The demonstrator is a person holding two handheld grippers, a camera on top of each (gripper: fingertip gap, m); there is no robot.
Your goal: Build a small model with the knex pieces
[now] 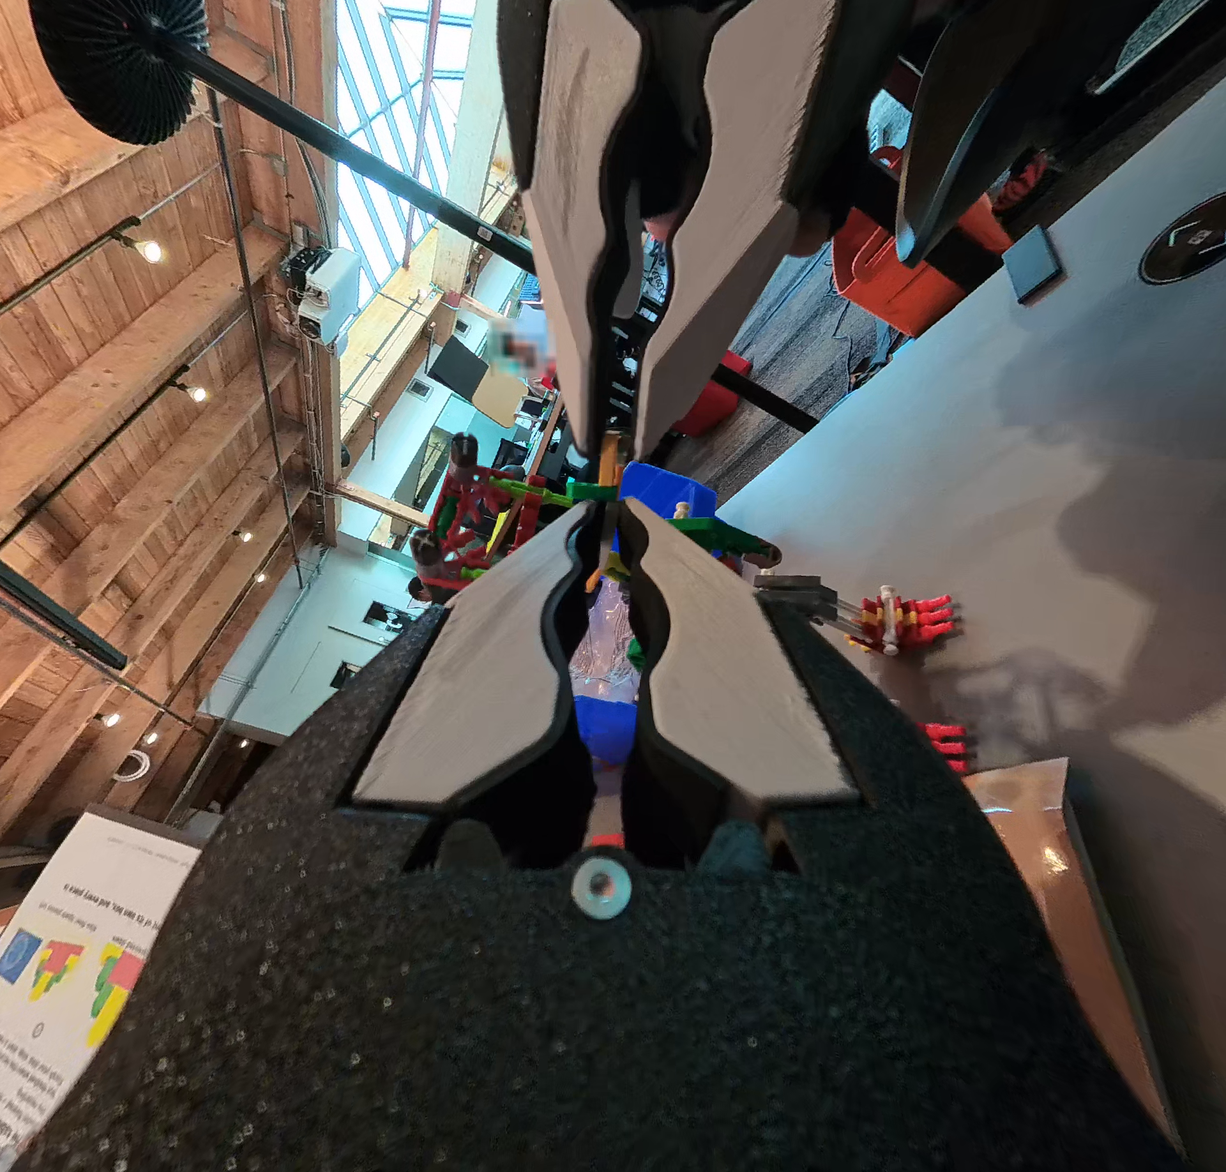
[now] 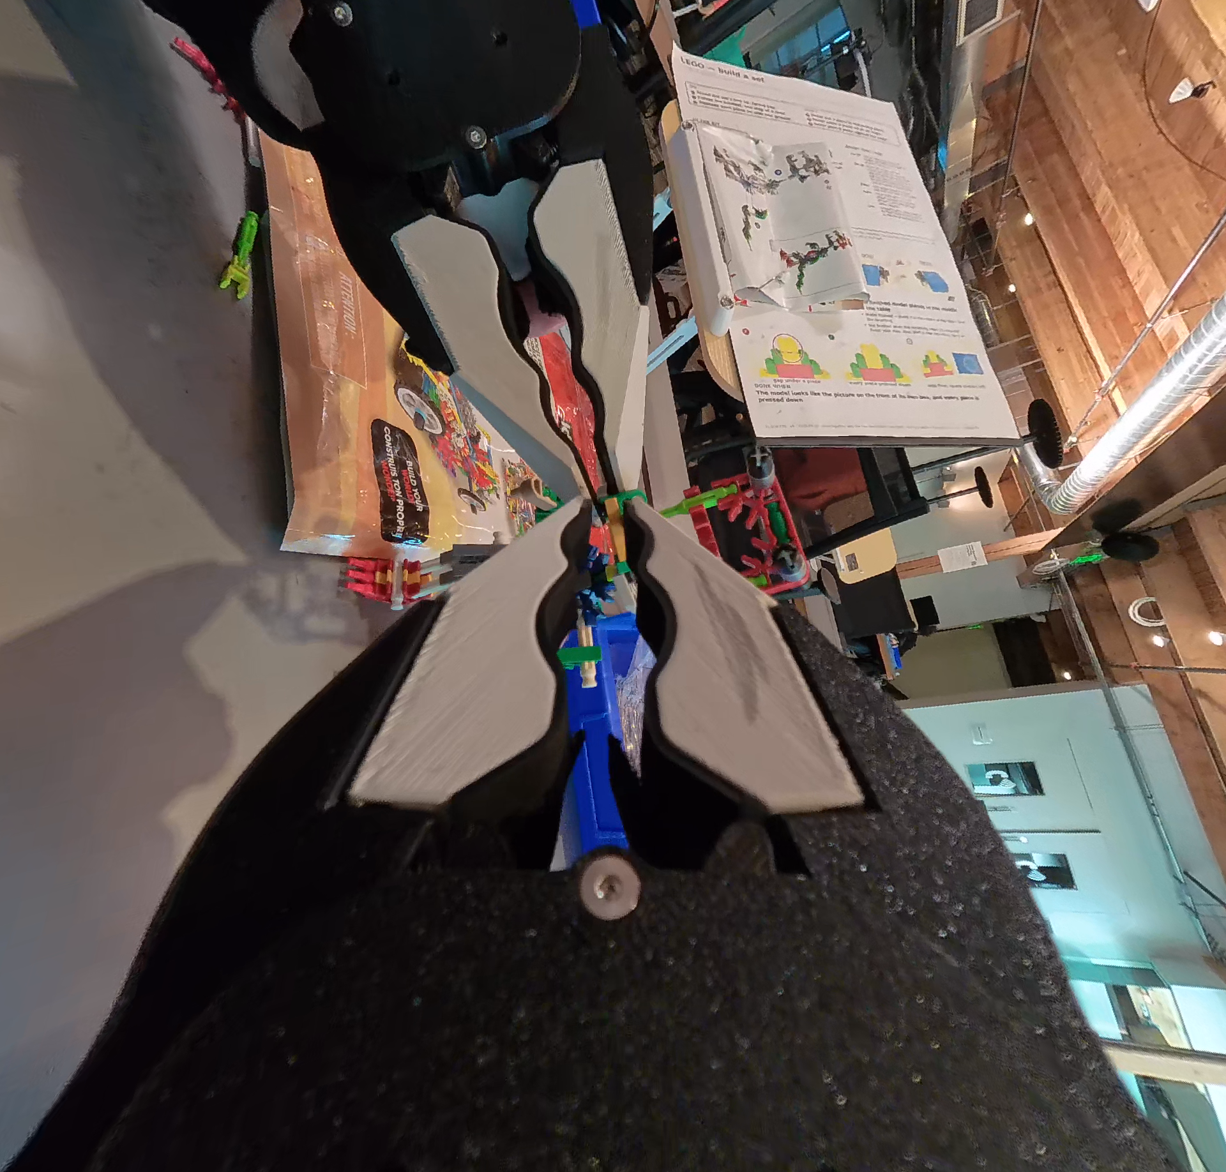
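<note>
At mid-frame the left claw (image 1: 605, 510) and right claw (image 2: 607, 507) meet tip to tip, each nearly closed on the same orange rod (image 2: 618, 530) of a red-and-green toy model (image 2: 749, 530) above the grey counter (image 2: 99, 543).

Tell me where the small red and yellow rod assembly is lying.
The red and yellow rod assembly lies on the grey table, right of the left gripper in the left wrist view; the right wrist view shows it just below the product box.
</note>
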